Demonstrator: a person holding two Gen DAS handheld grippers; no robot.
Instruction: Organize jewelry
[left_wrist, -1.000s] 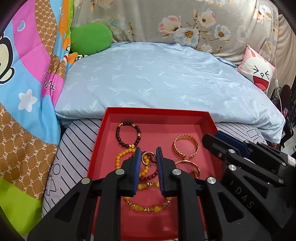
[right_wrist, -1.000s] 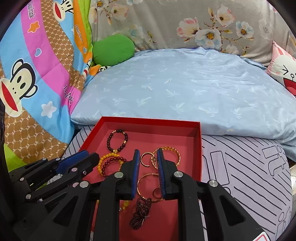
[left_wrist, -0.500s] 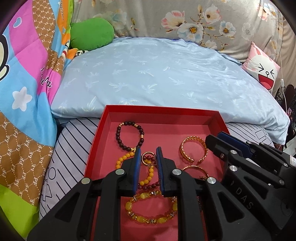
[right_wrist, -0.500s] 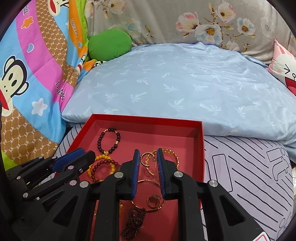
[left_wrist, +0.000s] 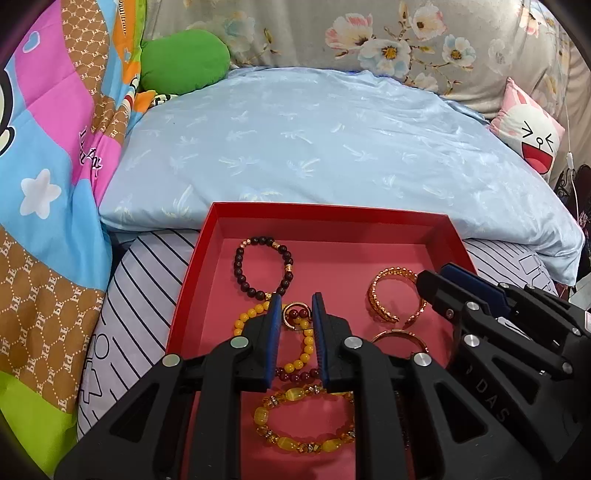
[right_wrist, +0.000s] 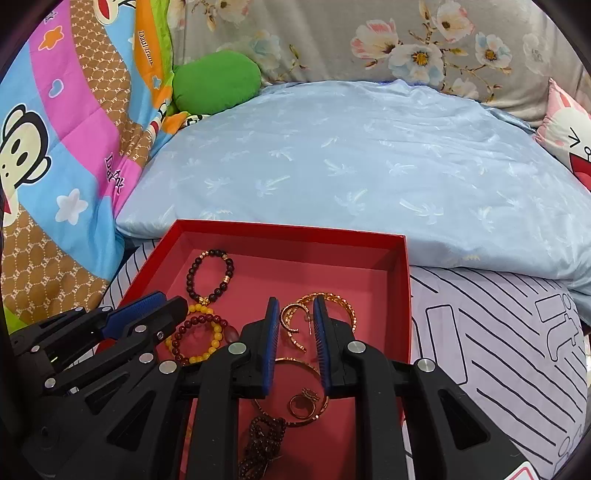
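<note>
Hovering over red tray (left_wrist: 192, 273) on the bed: left gripper (left_wrist: 294, 306) and right gripper (right_wrist: 294, 308) both nearly closed, a narrow gap showing, gripping nothing. Jewelry loose inside: dark bead bracelet (left_wrist: 263, 267), yellow bead bracelet (left_wrist: 303, 421), gold cuff (left_wrist: 395, 297), tangled together mid-tray. Best singling out one piece, approaching from above. Tray walls low; grippers close together, little lateral room.

Right tongs (right_wrist: 294, 319) narrowly parted, empty, above gold hoops (right_wrist: 295, 325) in red tray (right_wrist: 400, 295); left tongs (right_wrist: 147, 306) alongside.
</note>
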